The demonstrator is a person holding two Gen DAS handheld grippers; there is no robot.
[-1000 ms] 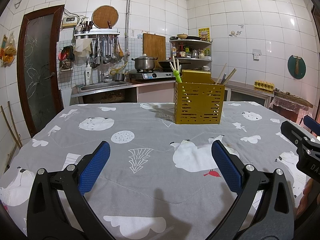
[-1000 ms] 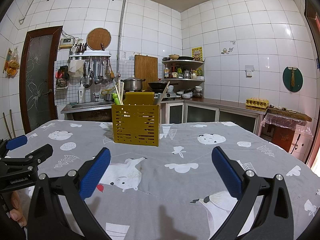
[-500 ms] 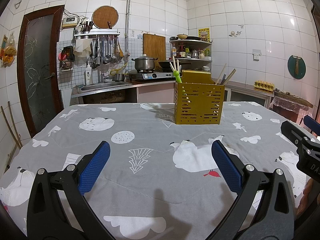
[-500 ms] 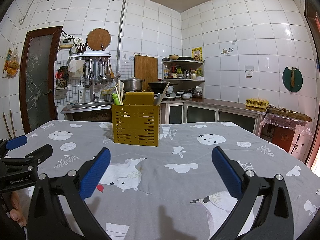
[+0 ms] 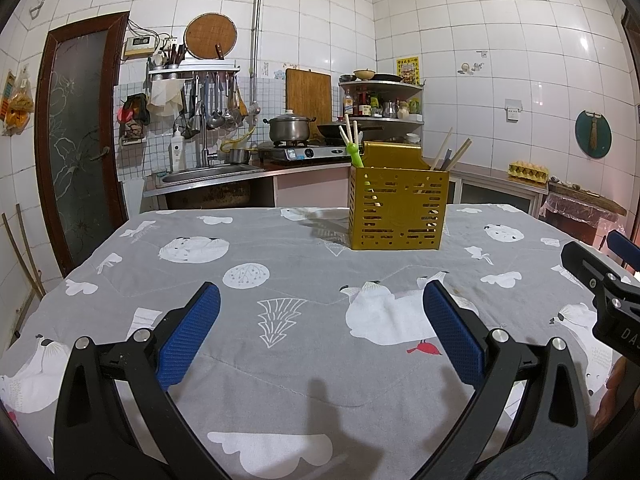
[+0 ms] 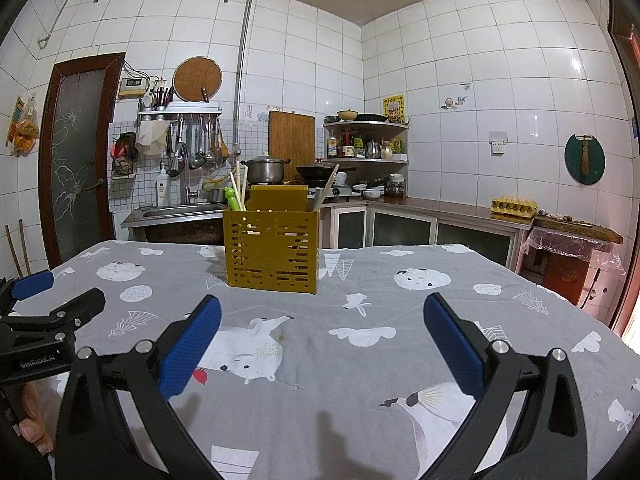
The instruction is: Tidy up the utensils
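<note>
Left wrist view cuts off right gripper [image 5: 600, 264] beside holder [image 5: 398, 208].

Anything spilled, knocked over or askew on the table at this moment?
Nothing stands out. The yellow utensil holder stands upright on the grey tablecloth, with chopsticks leaning inside it. No utensils lie loose on the cloth. The left gripper and right gripper are open and empty.
</note>
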